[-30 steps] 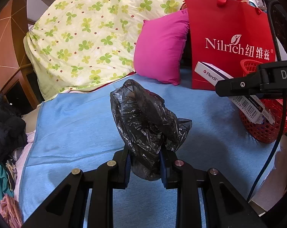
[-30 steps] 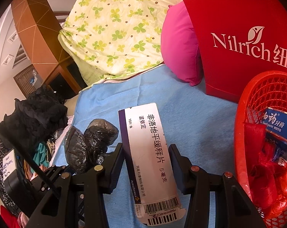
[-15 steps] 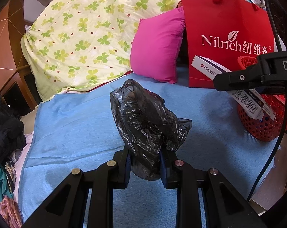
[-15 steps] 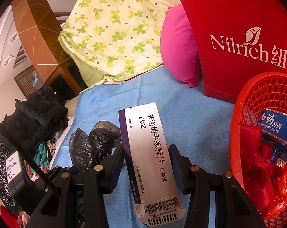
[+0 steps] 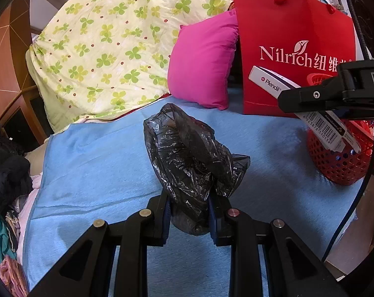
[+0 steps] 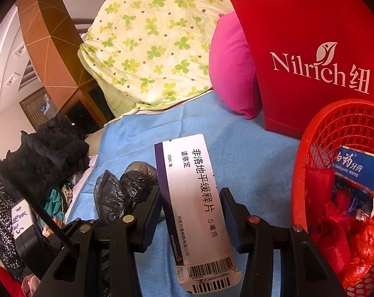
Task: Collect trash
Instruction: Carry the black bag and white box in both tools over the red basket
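Two handheld grippers, each clamped on a piece of trash above a blue bed sheet (image 5: 92, 173).

Left gripper (image 5: 189, 219) has its jaws closed on a crumpled black plastic bag (image 5: 187, 158). Right gripper (image 6: 190, 219) has its jaws pressed against the sides of a flat white and purple cardboard medicine box (image 6: 194, 198), just beside a red plastic mesh basket (image 6: 310, 163) holding a blue toothpaste box (image 6: 357, 170) and red wrappers. Behind stand a red paper bag (image 5: 293, 37) and pink pillow (image 5: 201, 61).

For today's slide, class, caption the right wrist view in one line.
Right gripper holds a white medicine box beside the red basket of trash.
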A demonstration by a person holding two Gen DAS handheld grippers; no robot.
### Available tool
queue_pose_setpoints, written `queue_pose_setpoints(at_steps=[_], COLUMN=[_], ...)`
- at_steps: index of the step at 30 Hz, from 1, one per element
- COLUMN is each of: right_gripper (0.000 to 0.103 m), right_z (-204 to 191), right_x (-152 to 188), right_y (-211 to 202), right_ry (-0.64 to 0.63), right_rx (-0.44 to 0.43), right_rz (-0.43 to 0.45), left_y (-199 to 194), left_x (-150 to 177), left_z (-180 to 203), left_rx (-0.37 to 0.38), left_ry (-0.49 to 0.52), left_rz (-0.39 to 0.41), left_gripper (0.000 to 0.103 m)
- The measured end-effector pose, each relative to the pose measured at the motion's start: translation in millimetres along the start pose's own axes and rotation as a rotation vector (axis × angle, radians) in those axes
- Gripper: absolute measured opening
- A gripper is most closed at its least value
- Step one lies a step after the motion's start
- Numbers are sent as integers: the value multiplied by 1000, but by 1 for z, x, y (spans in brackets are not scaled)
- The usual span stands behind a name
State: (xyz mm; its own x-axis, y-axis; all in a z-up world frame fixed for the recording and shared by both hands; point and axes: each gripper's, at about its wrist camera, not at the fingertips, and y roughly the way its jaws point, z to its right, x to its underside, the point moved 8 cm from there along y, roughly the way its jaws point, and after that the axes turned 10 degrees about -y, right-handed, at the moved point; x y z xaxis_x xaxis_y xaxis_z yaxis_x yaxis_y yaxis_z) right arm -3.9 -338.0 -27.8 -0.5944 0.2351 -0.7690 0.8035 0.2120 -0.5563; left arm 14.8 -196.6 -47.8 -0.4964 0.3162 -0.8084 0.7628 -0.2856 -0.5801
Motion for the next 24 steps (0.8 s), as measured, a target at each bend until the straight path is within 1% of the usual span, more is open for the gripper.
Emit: queue_pose_setpoints(at_steps=[7,12,18,24], right_gripper=[50,50,50,50], right_z=[2,3,-1,-10], right_x=[-2,-6,-8,-9], right_y=[-8,-15,-20,-29], right_ry=[6,11,9,-9], right_rx=[-11,-29,-56,-79], right_rz=[25,56,73,107], left_y=[-5,-12,-21,-32], left_x=[5,12,21,22], left_z=[6,9,11,12], left_rx=[-2,-6,-20,-40], left_ry=[9,-12,-45,-65], left_rz=[-2,-13,-32,-33], left_gripper=[27,27,27,27])
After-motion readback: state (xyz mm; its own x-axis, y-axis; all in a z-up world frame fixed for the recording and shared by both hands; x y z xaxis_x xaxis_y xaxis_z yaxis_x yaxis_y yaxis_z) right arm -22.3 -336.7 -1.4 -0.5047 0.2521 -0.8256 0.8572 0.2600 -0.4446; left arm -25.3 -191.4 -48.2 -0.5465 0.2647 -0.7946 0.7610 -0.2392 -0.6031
